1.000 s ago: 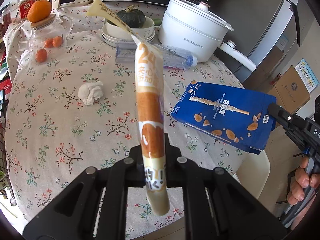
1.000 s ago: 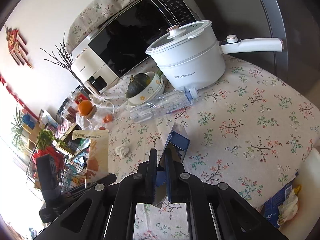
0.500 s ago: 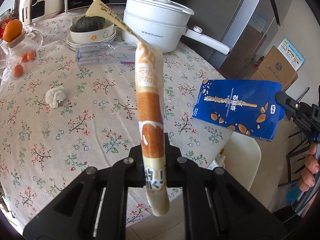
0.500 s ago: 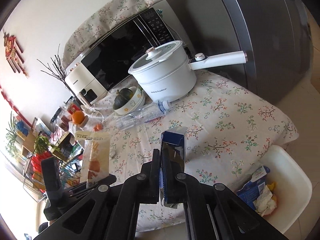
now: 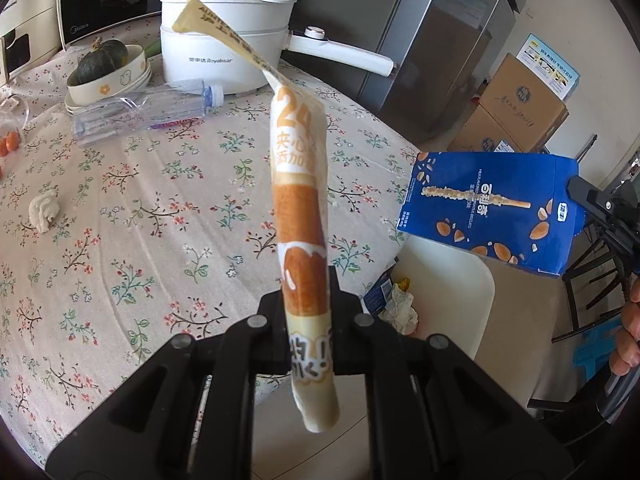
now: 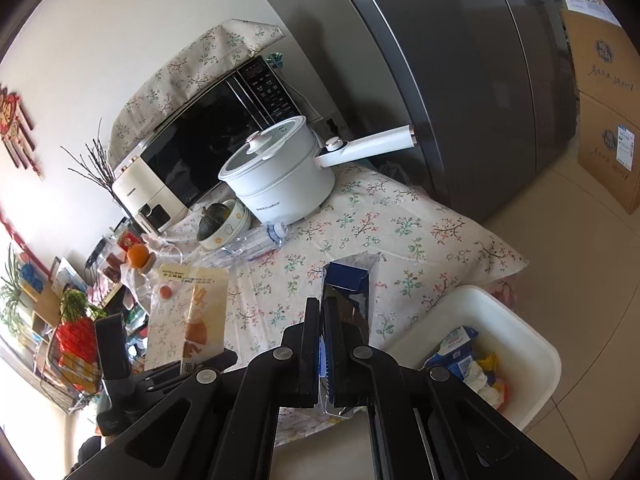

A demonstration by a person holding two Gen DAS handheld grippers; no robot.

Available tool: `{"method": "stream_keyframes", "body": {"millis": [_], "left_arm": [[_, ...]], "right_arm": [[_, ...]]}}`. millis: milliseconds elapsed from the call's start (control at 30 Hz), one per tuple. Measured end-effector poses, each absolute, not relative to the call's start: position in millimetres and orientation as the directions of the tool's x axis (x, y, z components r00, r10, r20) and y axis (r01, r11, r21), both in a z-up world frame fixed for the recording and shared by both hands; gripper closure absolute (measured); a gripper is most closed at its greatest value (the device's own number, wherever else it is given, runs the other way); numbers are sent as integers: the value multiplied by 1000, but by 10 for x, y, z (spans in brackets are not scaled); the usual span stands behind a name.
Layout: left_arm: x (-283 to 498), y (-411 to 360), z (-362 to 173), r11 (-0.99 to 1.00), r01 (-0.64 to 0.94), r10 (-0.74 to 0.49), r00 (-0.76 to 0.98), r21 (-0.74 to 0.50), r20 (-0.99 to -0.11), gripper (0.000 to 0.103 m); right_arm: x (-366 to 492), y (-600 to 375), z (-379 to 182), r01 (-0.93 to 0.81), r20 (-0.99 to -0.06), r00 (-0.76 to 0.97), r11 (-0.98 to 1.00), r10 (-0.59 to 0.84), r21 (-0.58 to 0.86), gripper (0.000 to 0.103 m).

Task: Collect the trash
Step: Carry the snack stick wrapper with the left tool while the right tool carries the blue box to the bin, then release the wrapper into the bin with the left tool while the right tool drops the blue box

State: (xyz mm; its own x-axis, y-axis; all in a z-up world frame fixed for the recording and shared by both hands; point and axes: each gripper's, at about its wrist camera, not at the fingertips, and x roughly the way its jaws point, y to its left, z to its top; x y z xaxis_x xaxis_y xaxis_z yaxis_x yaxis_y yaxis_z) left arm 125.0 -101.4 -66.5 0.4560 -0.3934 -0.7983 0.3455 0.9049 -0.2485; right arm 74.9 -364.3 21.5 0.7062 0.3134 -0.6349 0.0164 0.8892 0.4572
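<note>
My left gripper (image 5: 306, 320) is shut on a long orange and cream snack wrapper (image 5: 300, 208), held upright over the table's front edge; it also shows in the right wrist view (image 6: 196, 320). My right gripper (image 6: 322, 328) is shut on a blue biscuit box (image 6: 352, 304), seen in the left wrist view (image 5: 492, 208) held in the air above a white trash bin (image 5: 452, 276). The bin (image 6: 516, 332) stands on the floor beside the table and holds several pieces of trash (image 6: 472, 364). An empty plastic bottle (image 5: 140, 112) and a crumpled tissue (image 5: 44, 212) lie on the table.
The round table has a floral cloth (image 5: 140, 208). At its back stand a white pot (image 5: 232, 48) with a long handle, stacked bowls with a squash (image 5: 104, 72), and a microwave (image 6: 212, 140). A grey fridge (image 6: 460, 80) and cardboard boxes (image 5: 516, 112) stand to the right.
Both grippers have pulled back from the table and swung right with their loads. The blue box now hangs over the white bin, which has come into view.
</note>
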Motion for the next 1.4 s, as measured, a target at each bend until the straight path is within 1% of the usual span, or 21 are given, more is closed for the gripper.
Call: {"method": "stream_keyframes", "body": {"millis": [267,533,700,767,800,833,900,933,967,1033,1067,1133,1200,1267,1333,1400], "left_arm": [[1142,-1604,-716,864,440,-436,413,-244,-800,90],[1017,-1999,-843,830,513,-445,377,-216,-812,90],[975,-2220,-946,812,549,-440,350,-200,-827,89],[950,-2312,-984,801,567,-440,337,-194,-833,89],[937,-2342,-1008,795,576,-439,332,-190,-835,89],[925,-2380,-1030,790,585,-437,327,-183,-838,88],[907,-2447,-1073,780,603,-431,322,-169,-843,88],[911,-2479,-1096,774,611,-429,317,-164,-845,88],[909,-2505,-1118,771,617,-427,313,-160,-848,88],[910,-2558,-1158,763,626,-426,302,-160,-852,87],[910,-2579,-1180,758,632,-429,295,-162,-854,86],[900,-2638,-1231,737,657,-434,278,-160,-857,76],[871,-2702,-1276,725,676,-423,284,-133,-860,38],[854,-2711,-1287,737,668,-410,316,-107,-856,23],[874,-2707,-1304,740,664,-403,306,-110,-862,22],[897,-2686,-1315,747,656,-392,306,-107,-867,22]], "right_arm": [[470,-4114,160,93,-660,706,890,257,447,100],[443,-4327,-238,171,-765,601,899,230,404,100],[488,-4406,-468,200,-812,541,904,220,379,100],[508,-4439,-542,214,-827,512,898,232,384,96],[498,-4465,-562,232,-835,502,896,224,380,96],[496,-4493,-580,244,-841,495,893,220,377,91],[476,-4551,-595,259,-846,489,891,212,373,87],[472,-4573,-596,269,-849,488,890,204,368,82],[461,-4600,-595,279,-851,488,889,196,364,75],[439,-4649,-594,293,-851,492,885,186,362,66],[434,-4665,-590,299,-850,492,882,185,365,64],[424,-4700,-591,308,-851,493,878,182,367,63],[418,-4722,-591,317,-854,491,877,173,360,59],[408,-4736,-593,326,-854,493,875,166,358,48],[404,-4751,-593,329,-852,495,871,171,366,43],[406,-4752,-590,330,-851,496,870,170,366,42]]}}
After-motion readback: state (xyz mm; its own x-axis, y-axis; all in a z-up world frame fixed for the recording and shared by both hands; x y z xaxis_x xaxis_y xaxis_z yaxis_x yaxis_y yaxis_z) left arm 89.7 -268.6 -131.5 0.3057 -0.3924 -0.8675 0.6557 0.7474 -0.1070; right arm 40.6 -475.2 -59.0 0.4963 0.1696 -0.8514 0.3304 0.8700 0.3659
